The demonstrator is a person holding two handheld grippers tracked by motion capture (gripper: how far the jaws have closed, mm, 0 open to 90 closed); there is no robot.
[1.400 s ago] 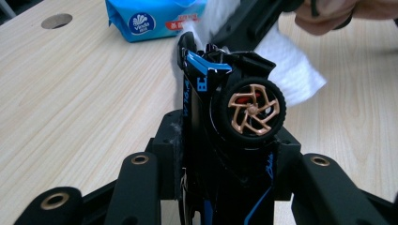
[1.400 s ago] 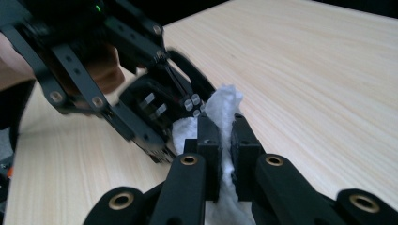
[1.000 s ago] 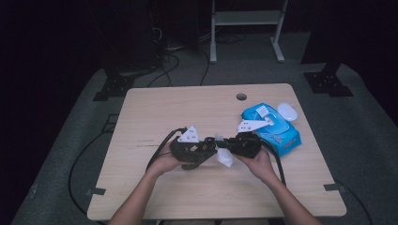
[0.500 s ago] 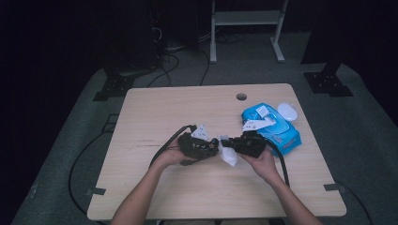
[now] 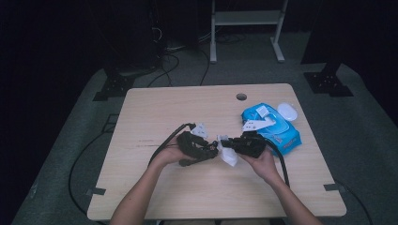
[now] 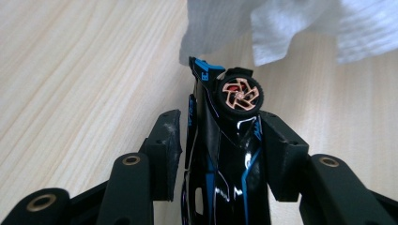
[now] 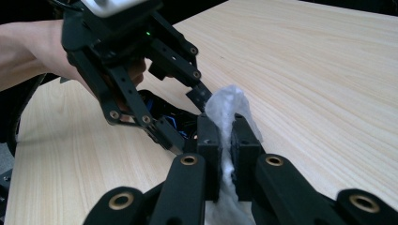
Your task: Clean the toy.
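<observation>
A black toy car (image 6: 225, 140) with blue trim and a copper wheel (image 6: 239, 93) lies on its side between the jaws of my left gripper (image 6: 220, 136). Those jaws have just been opening: the right pad (image 6: 277, 145) touches the car, while a thin gap shows at the left pad (image 6: 166, 140). My right gripper (image 7: 226, 136) is shut on a crumpled white wipe (image 7: 227, 105), held against the car's front end (image 6: 291, 28). In the high view the left gripper (image 5: 211, 152) and right gripper (image 5: 225, 147) meet tip to tip at the middle of the table, with the wipe (image 5: 230, 157) between them.
A blue wipe pack (image 5: 274, 126) with its white lid (image 5: 287, 111) open lies at the right of the wooden table (image 5: 187, 108). A cable hole (image 5: 241, 97) sits near the far edge. Black cables trail from both grippers, the left one off the table's left side.
Both hands have stayed close together at the table's middle. The left gripper has turned a little in the hand, and the wipe stays at the car.
</observation>
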